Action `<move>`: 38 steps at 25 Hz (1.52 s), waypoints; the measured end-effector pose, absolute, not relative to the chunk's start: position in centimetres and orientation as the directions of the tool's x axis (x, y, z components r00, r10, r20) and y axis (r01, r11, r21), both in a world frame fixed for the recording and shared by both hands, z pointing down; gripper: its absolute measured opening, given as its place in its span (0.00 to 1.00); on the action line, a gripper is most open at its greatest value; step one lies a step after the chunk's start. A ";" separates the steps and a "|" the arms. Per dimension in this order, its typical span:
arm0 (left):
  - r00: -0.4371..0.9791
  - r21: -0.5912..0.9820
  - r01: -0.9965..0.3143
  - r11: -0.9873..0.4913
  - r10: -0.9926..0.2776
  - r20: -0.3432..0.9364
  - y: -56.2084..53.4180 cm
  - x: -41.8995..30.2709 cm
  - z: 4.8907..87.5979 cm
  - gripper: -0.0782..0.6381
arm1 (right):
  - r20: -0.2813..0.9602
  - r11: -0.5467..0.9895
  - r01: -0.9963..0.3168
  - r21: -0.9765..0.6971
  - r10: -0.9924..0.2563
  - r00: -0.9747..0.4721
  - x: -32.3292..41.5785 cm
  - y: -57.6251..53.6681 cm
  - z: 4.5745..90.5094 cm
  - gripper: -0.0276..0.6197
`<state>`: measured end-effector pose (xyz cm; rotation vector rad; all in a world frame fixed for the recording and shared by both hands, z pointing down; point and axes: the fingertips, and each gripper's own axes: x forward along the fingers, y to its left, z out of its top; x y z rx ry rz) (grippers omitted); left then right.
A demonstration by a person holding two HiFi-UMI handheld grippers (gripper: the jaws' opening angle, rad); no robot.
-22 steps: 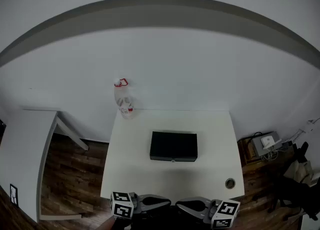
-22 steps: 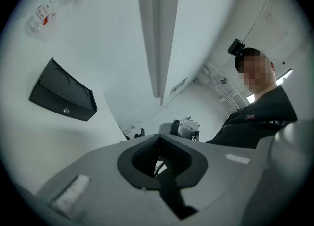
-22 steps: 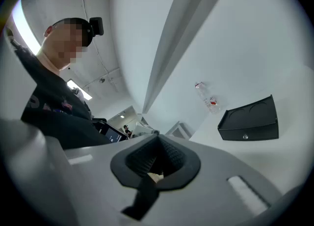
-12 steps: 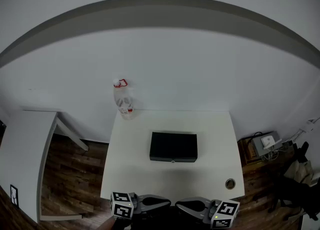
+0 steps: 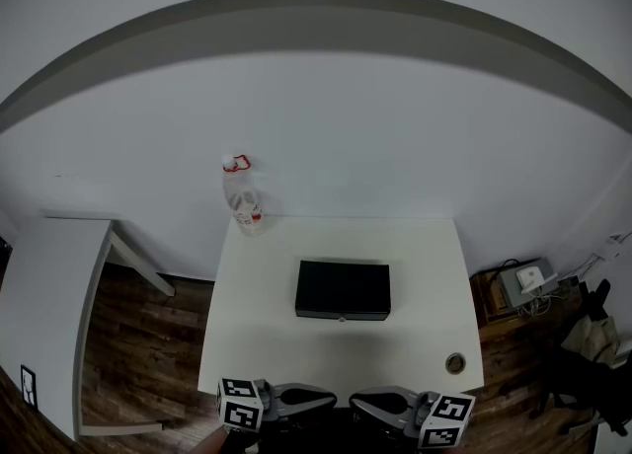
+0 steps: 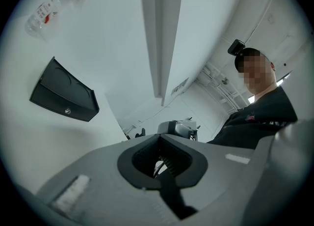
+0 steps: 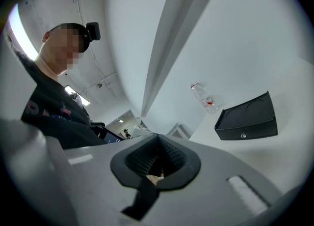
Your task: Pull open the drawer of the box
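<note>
Both left gripper (image 5: 321, 399) and right gripper (image 5: 365, 403) stay pressed together, unmoved. We cannot read the bottle (image 5: 243, 197) label.

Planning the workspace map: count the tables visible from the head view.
2. One table directly ahead, carrying the black box; a second table at the left, partly out of frame.

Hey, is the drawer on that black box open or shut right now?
Shut. In the head view the black box shows its drawer front, with the small knob, flush with the body; nothing has slid out.
</note>
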<state>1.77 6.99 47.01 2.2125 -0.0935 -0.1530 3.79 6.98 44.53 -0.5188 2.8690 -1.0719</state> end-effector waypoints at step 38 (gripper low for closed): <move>0.657 0.588 -0.750 -0.303 -0.443 0.610 -22.3 -7.2 65.0 0.28 | 0.250 0.363 -0.507 -0.782 -0.562 -0.789 8.2 -0.1 53.5 0.11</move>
